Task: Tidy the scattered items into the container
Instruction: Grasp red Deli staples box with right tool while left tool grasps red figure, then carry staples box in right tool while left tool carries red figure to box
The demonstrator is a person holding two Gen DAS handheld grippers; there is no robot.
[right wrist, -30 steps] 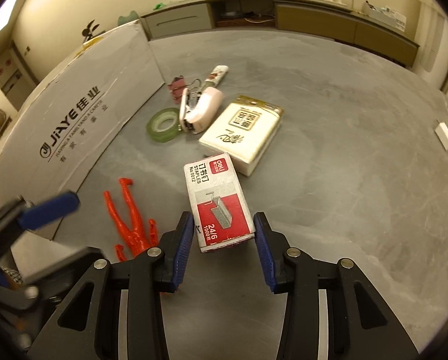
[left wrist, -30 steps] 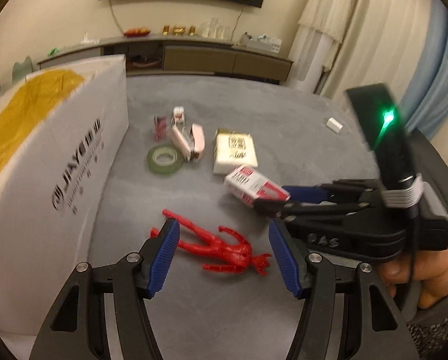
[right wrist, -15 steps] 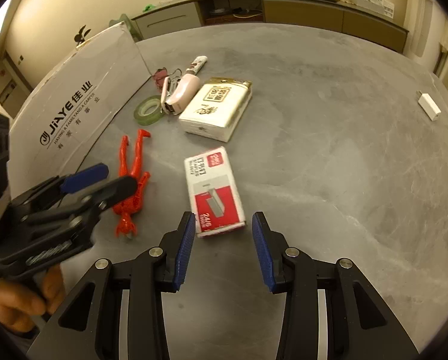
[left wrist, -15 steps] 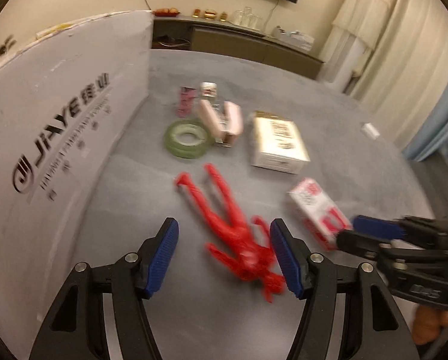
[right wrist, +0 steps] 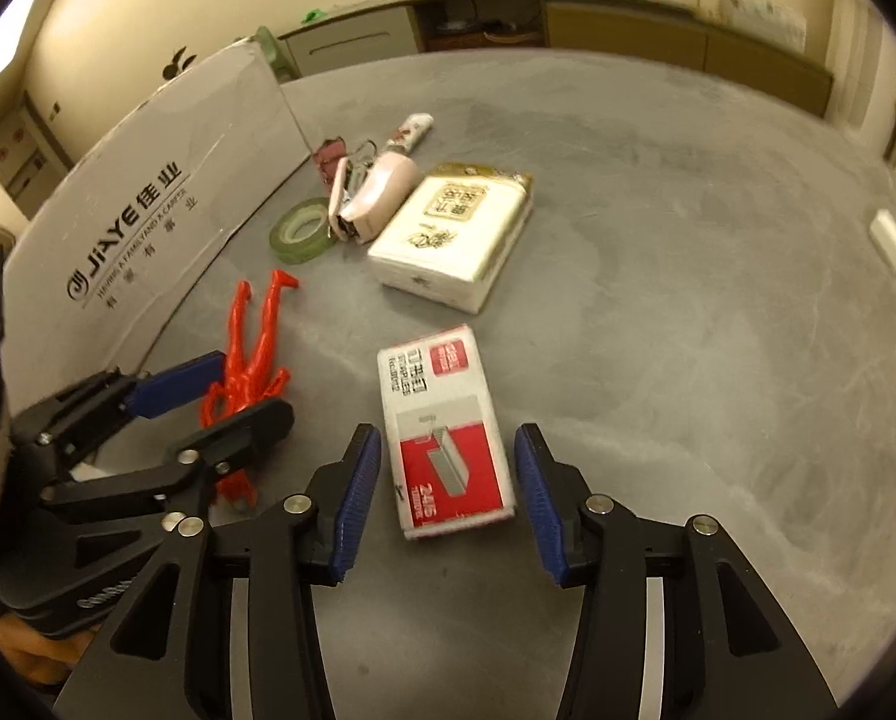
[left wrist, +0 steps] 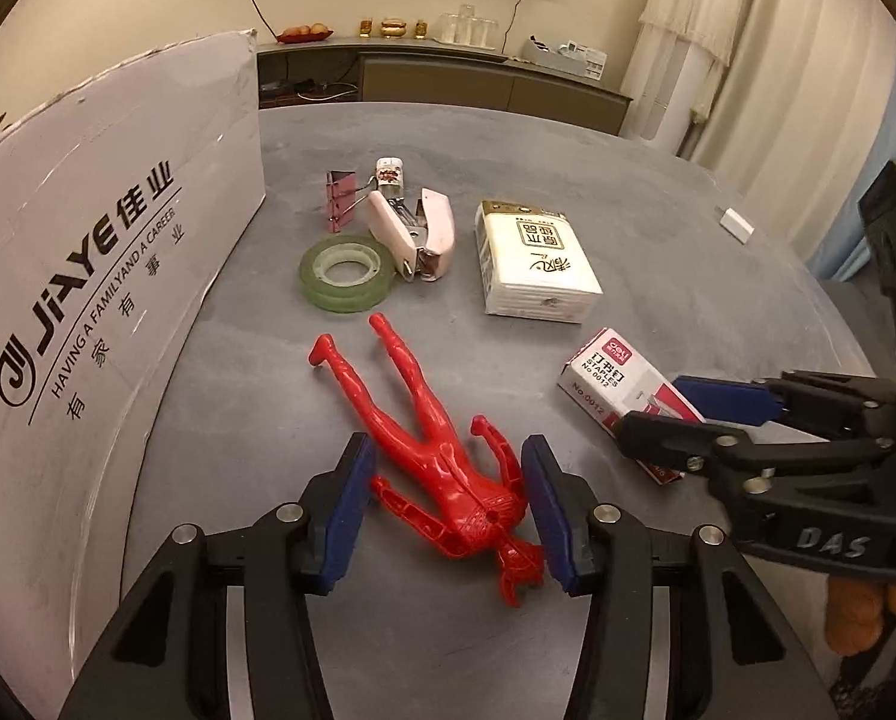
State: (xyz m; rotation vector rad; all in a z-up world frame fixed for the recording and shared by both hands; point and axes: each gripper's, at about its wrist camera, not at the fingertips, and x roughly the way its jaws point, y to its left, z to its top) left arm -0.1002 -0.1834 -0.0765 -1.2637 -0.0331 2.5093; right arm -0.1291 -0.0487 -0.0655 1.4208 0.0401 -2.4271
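The cardboard box [left wrist: 106,276] read "JiAYE", "HAVING A FAMILY AND A CAREER" and Chinese characters. The staple box [right wrist: 445,432] showed "STAPLES", "No.0012" and "24/6". The right gripper [left wrist: 676,414] bore "DAS". The tissue pack [left wrist: 532,258] carried Chinese characters.

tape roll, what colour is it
Pale green tape roll, clearest in the left wrist view.
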